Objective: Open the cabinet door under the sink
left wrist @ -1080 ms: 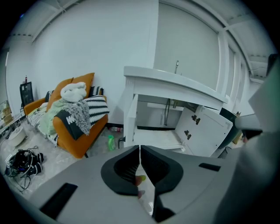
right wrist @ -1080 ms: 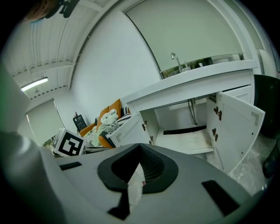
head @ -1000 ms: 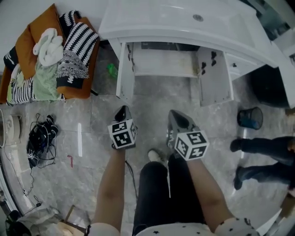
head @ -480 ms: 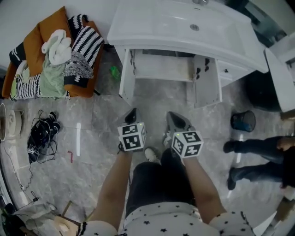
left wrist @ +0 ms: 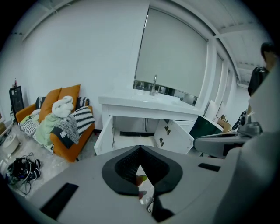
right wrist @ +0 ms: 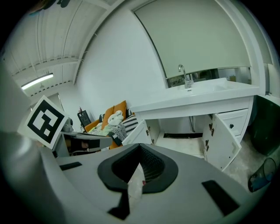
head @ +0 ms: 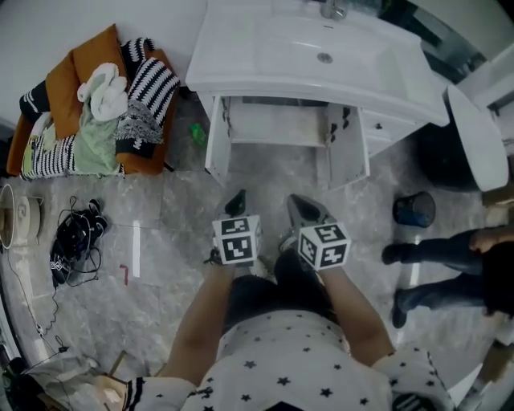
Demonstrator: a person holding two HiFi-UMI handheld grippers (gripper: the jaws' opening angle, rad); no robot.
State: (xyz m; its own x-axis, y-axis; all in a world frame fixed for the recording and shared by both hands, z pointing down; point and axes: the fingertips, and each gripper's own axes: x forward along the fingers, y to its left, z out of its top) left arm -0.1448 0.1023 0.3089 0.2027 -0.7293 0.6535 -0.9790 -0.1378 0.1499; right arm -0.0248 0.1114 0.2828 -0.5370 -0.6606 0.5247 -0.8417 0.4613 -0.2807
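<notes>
Grey stone-look floor (head: 265,172) underfoot, white wall (head: 96,20) behind. Low over that floor, side by side: left hand-held gripper (head: 234,201) and right hand-held gripper (head: 303,210), each with jaws pressed together at the tips and pinching nothing, only floor glimpsed through the slit in either gripper view. Both pointed toward the cabinet (head: 377,128) under the sink (head: 353,60), well apart from it, touching nothing.

Further out: cabinet tucked below the white basin, left door (head: 215,138) and right door (head: 347,151) both swung wide, bare shelf (head: 273,132) showing between them. Judged done, then, as far as opening goes.

On handling: probably light, stiff board panels on hinges, glossy and somewhat slippery, swinging with little force. Best taken by the free vertical edge, far from the hinges, jaws spread first to straddle the panel's thickness. No knob or pull made out from these views. Dark hinge plates (head: 345,120) on the right door's inner face no place to grip. Some risk of pads sliding off the smooth finish if pinched too shallow, or of knocking a door back against its stop.

Beyond the cabinet: orange sofa (head: 60,88) heaped with clothes (head: 88,136) off to the left, tangle of black cables (head: 71,241) on the floor near it, small dark bin (head: 414,209) and a bystander's legs (head: 434,253) off to the right.
</notes>
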